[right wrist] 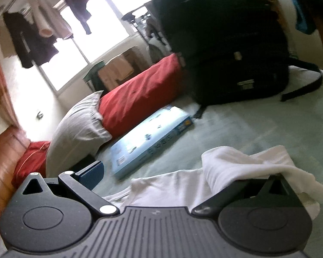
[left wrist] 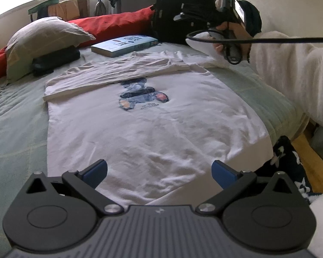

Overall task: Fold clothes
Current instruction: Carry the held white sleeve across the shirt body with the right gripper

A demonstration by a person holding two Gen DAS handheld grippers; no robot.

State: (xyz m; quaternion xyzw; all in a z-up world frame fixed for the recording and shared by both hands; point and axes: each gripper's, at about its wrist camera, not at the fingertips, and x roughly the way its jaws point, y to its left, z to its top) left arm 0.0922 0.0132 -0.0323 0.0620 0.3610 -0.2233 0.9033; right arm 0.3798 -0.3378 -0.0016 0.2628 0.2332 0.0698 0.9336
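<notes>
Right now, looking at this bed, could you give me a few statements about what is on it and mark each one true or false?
1. The white T-shirt lies print side up. True.
2. The left tool grips the shirt. False: it is open, holding nothing.
3. A book lies beyond the shirt. True.
4. The backpack is red. False: it is black; the long cushion is red.
5. The grey pillow covers the book. False: they lie apart.

A white printed cotton T-shirt (left wrist: 152, 116) lies flat on the pale green quilted bed (left wrist: 15, 124), with a light blue paperback book (left wrist: 125, 45) just behind it, a grey fabric pillow (left wrist: 43, 40) to the left, and a black nylon backpack (left wrist: 183, 10) behind the book.
</notes>
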